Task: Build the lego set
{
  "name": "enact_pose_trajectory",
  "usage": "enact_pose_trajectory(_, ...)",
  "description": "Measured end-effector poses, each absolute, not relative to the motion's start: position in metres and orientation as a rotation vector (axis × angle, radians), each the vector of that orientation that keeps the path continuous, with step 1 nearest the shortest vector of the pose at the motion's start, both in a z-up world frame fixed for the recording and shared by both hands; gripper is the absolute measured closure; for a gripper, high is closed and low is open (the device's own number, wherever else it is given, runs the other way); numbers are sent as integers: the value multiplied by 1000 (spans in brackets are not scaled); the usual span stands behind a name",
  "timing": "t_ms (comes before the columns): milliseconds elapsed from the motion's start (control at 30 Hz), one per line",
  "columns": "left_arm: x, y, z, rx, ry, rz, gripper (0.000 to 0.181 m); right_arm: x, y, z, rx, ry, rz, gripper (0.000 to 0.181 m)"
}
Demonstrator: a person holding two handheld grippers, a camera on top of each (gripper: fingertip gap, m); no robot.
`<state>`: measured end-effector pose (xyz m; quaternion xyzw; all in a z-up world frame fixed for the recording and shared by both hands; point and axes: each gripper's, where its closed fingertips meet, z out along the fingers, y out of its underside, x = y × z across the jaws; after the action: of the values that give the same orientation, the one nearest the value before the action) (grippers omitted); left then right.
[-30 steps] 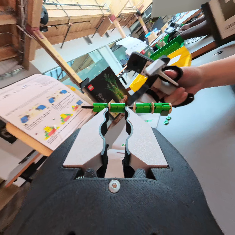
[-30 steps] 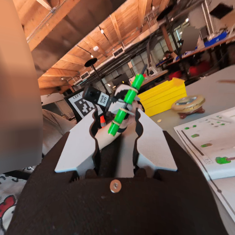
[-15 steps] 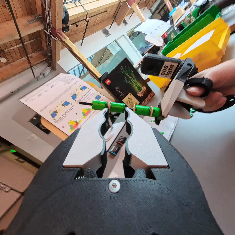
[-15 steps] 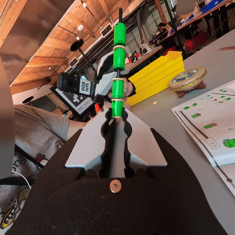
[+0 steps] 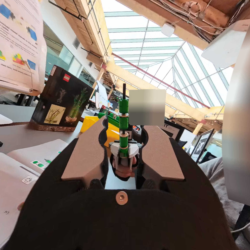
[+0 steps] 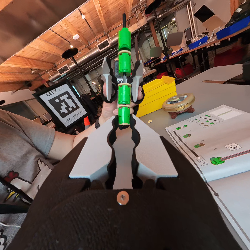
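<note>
A bamboo stalk of green cylinders and tan rings on a black axle [image 6: 124, 93] stands upright. My right gripper [image 6: 123, 119] is shut on its lowest green segment; the left wrist view shows the same grip [image 5: 123, 150]. My left gripper [image 5: 125, 124] is open, its fingers [image 5: 94, 135] wide on both sides of the stalk [image 5: 123, 121] without touching it. In the right wrist view the left gripper [image 6: 123, 60] sits behind the stalk with a gap on each side.
A gold round base on brown feet [image 6: 178, 102], a yellow bin [image 6: 156, 93] and a small tan piece [image 6: 149, 121] lie on the grey table [image 6: 216, 86]. An open instruction booklet [image 6: 216, 142] is at right. The set's box [image 5: 60, 100] and a green bin [image 5: 108, 117] stand behind. The gap from one gripper's tips to the other's is roughly 8 centimetres.
A second ago my left gripper held the stalk level. My right gripper closed on its end, the stalk turned upright, and my left gripper opened and let it go.
</note>
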<state>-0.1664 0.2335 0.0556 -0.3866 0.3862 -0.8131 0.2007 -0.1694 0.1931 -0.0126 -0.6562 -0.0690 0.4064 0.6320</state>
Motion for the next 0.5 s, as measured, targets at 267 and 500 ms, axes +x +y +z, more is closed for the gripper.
enact_pose_trajectory(267, -154, 219, 39, -1113, 1136, -2291, 153, -176, 198, -22, -1533, -173, 930, 166)
enact_pose_trajectory(500, -156, 222, 42, -1051, 1077, -2364, 167, -179, 200, -26, -1548, -178, 938, 166)
